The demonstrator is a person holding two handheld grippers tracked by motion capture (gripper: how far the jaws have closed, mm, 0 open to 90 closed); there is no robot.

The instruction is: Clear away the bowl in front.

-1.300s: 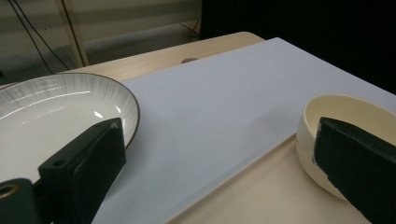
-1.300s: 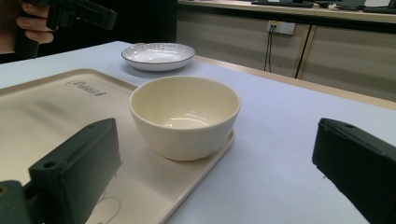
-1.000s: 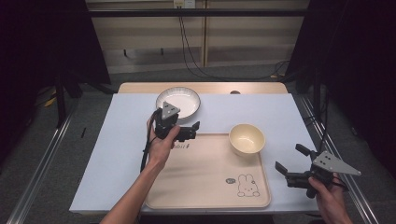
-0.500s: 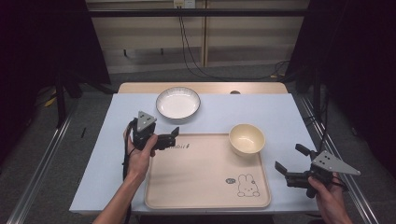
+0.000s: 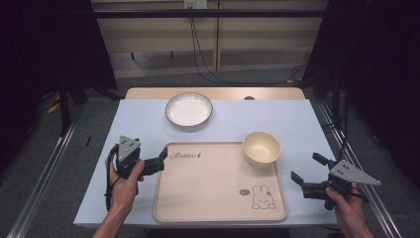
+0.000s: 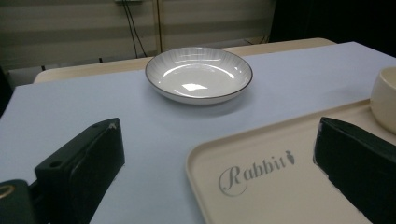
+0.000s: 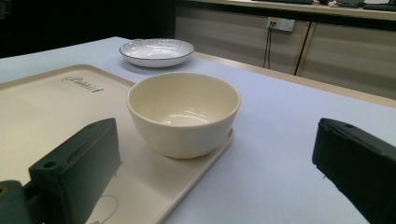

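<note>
Plate sits at the far middle of the table, well apart from both grippers. We note the left gripper has pulled back from beside it within the last second and now hovers at the tray's left edge, jaws wide, empty. Right gripper is unmoved, jaws wide, facing the bowl on the tray's far right corner. We judge the plate released, so placing looks finished.
</note>
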